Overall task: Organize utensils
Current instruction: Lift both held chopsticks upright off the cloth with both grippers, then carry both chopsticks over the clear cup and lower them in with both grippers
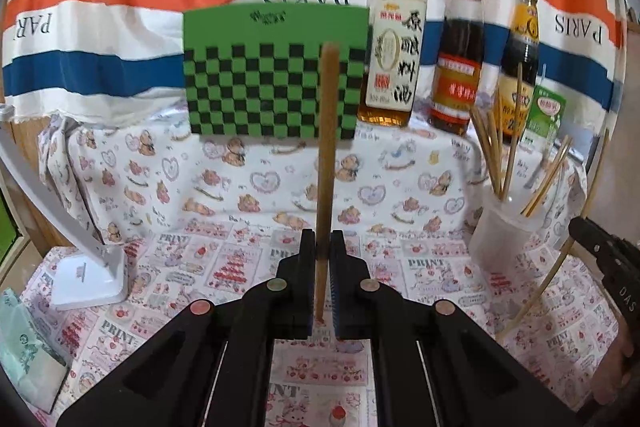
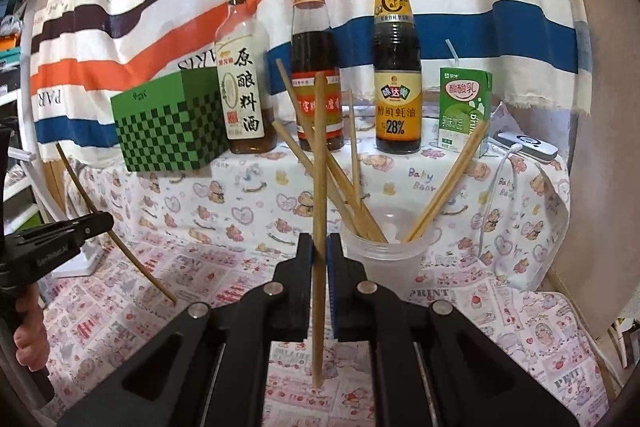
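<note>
Bamboo fills both my grips: my left gripper [image 1: 322,239] is clamped on one upright tan chopstick [image 1: 326,163], and my right gripper [image 2: 318,247] is clamped on another tan bamboo chopstick [image 2: 319,195]. A translucent plastic cup [image 2: 390,259] already holding several chopsticks stands just beyond my right jaws, before three sauce bottles. I judge the risk to be collision: my stick could snag the splayed ones, tipping the light cup or twisting loose from my pads.
</note>
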Available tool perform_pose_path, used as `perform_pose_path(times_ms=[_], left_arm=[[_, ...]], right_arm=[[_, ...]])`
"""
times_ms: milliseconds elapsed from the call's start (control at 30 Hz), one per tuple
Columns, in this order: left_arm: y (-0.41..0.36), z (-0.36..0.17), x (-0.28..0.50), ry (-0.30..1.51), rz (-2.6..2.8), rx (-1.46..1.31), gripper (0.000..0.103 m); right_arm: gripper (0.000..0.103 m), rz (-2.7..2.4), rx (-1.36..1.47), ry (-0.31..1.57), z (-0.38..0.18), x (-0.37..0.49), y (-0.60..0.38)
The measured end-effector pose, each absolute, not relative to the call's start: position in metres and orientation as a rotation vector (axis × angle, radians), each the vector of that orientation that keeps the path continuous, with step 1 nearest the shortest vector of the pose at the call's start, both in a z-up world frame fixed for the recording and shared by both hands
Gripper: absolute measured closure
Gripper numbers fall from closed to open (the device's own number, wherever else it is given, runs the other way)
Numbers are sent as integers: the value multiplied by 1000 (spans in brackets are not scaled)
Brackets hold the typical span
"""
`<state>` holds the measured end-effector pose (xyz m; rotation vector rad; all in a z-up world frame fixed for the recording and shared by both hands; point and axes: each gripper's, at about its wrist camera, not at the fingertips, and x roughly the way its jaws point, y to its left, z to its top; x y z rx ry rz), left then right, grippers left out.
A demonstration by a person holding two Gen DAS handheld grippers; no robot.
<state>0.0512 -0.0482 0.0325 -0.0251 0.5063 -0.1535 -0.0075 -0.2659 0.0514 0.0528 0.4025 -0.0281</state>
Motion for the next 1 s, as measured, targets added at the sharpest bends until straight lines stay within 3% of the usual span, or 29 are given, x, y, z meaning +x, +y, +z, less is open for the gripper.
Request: perform_pose_path(times_ms=[333, 467, 733, 1000], left_arm=[[-64, 4, 70, 627, -124, 38, 97], [-62, 8, 64, 542, -120, 28, 97], [-64, 42, 55, 476, -190, -29, 97], [-114, 94, 60, 463, -364, -11, 97]], right_arm=[[95, -41, 36, 480, 40, 5, -267], [96, -36, 64, 466, 43, 2, -269], [96, -8, 70, 317, 76, -20, -272], [96, -40, 90, 200, 122, -14, -294]])
